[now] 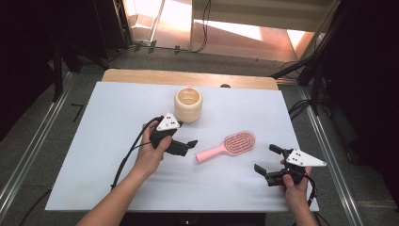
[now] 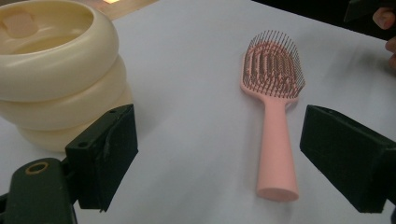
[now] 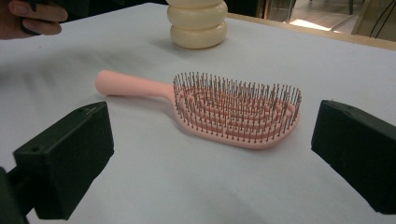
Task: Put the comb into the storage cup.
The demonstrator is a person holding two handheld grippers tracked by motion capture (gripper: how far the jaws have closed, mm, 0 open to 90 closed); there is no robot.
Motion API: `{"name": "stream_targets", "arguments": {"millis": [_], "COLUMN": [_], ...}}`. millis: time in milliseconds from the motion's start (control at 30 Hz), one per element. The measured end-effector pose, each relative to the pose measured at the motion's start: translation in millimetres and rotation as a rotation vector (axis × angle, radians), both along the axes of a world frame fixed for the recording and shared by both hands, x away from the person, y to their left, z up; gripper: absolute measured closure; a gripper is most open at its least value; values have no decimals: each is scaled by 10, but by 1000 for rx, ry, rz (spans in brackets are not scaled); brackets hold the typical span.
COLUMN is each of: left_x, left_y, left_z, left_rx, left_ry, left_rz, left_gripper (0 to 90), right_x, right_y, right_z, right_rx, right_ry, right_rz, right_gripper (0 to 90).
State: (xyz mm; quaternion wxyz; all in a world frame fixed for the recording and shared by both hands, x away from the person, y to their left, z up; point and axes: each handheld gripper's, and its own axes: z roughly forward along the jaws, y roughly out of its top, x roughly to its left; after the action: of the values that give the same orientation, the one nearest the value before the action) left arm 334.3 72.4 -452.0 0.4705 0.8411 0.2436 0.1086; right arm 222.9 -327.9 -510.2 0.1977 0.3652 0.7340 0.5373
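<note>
High view: pink hairbrush lies flat mid-table, bristles up, handle pointing near-left, cream ringed pot beyond it. My left gripper sits just left of the handle tip, jaws wide, nothing between them; right gripper waits near-right, also open. Approach step, I think. Next: bracket the handle, lower, then pinch.

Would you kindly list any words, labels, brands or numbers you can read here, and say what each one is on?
None: no readable text on the pink hairbrush, the cream ringed cup, the white table cover, the left gripper or the right gripper.
</note>
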Motion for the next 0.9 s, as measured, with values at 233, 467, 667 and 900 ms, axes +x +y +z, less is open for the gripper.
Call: {"name": "stream_targets", "arguments": {"millis": [233,467,667,900], "left_x": [43,73,100,140], "left_y": [-209,-401,-543,-667], "left_z": [2,-30,-55,-98], "left_rx": [22,46,64,105], "left_ry": [5,19,34,58], "left_rz": [-29,-45,-59,-56], "left_gripper": [121,121,122,139], "right_x": [2,4,4,7], "right_y": [4,0,8,4], "right_z": [-7,-11,-13,-17], "right_rx": [-1,1,-3,-3], "right_ry": [2,1,0,0], "right_rz": [-1,3,5,4], "right_gripper": [0,0,0,0]}}
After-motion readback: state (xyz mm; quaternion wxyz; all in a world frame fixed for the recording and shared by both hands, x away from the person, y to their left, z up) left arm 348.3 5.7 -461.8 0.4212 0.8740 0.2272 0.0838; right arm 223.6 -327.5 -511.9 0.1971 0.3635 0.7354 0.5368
